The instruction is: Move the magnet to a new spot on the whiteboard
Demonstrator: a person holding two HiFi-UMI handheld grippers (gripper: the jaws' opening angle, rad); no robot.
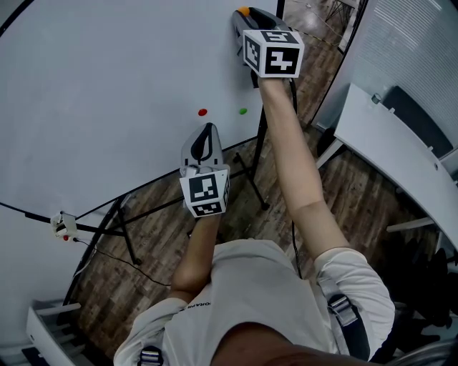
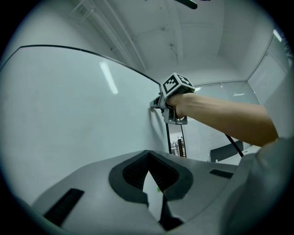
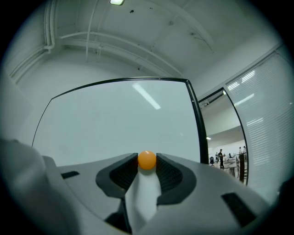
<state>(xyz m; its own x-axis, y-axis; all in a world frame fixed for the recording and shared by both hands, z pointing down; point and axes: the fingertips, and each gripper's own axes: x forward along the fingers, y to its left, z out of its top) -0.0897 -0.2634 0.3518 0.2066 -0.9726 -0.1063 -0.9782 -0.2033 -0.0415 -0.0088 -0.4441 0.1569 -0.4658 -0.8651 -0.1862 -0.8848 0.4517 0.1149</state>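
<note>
A small orange magnet (image 3: 147, 159) sits pinched between the fingertips of my right gripper (image 3: 147, 161), which is shut on it. In the head view this gripper (image 1: 242, 14) is raised against the upper right part of the whiteboard (image 1: 107, 78), with the orange magnet (image 1: 244, 10) at its tip. Whether the magnet touches the board I cannot tell. My left gripper (image 1: 207, 130) is lower, pointing at the board just below a red magnet (image 1: 202, 112). Its jaws (image 2: 148, 155) are shut on nothing. A green magnet (image 1: 242, 111) sticks to the board right of the red one.
The whiteboard stands on a black-legged frame (image 1: 252, 171) over a wooden floor. A white table (image 1: 386, 146) and dark chair lie to the right. A small white clip with red (image 1: 63, 226) hangs at the board's lower left edge.
</note>
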